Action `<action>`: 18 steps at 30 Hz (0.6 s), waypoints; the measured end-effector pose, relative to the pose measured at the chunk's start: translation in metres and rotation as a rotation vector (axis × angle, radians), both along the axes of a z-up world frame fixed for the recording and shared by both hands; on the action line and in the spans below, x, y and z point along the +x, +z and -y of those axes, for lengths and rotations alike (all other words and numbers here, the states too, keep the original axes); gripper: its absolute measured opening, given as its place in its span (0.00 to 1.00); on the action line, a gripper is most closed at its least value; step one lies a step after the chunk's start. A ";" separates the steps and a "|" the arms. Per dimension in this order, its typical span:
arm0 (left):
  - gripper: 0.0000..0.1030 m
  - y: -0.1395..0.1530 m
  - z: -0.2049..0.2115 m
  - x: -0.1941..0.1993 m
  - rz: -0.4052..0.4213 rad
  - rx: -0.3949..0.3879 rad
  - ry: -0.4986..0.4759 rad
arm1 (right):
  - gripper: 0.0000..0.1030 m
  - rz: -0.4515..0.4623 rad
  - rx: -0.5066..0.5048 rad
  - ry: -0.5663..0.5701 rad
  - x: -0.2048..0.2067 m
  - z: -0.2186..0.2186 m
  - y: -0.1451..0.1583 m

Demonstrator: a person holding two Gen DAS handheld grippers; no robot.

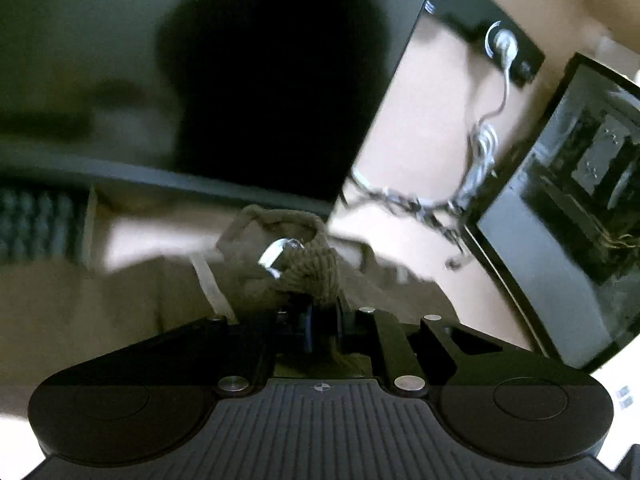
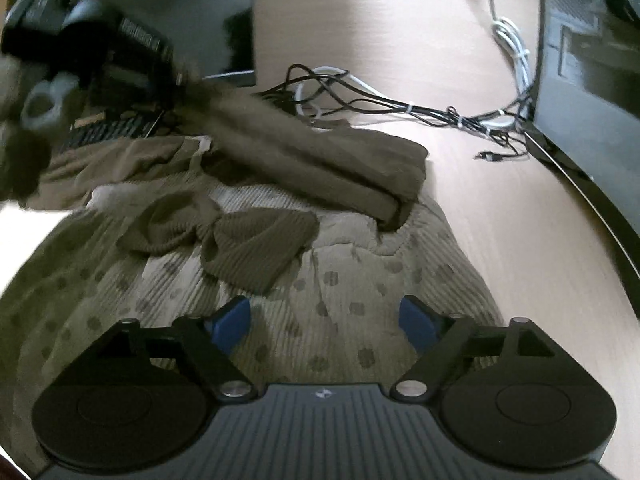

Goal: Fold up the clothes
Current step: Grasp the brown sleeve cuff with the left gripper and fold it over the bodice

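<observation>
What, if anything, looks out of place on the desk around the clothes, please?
A tangle of black and white cables sprawls loose across the light wooden desk, one end reaching the brown sleeve of the polka-dot garment, where it could snag.

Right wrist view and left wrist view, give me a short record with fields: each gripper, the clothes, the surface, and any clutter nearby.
left gripper: shut on brown ribbed fabric
right gripper: open, above the dotted garment, nothing between the pads
clothes: dotted garment spread out; brown ribbed bow lying on it; brown sleeve across the top
surface: light wooden desk
clutter: tangled cables; keyboard
</observation>
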State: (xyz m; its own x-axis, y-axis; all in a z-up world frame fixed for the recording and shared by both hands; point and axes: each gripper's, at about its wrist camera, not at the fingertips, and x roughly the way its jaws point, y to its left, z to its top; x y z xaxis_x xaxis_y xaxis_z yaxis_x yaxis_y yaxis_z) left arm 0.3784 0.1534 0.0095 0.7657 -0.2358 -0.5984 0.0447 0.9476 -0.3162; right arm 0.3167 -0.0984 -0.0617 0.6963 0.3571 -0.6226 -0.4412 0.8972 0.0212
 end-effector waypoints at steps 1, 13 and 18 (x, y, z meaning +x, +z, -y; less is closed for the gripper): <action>0.15 -0.004 -0.003 -0.001 -0.007 0.023 0.012 | 0.85 -0.002 0.001 0.005 0.000 0.000 0.000; 0.89 -0.027 -0.085 -0.067 -0.107 -0.157 0.156 | 0.90 -0.066 0.018 0.019 0.013 0.002 0.018; 0.92 -0.020 -0.133 -0.103 -0.095 -0.179 0.287 | 0.90 0.050 0.104 0.007 0.034 0.001 0.058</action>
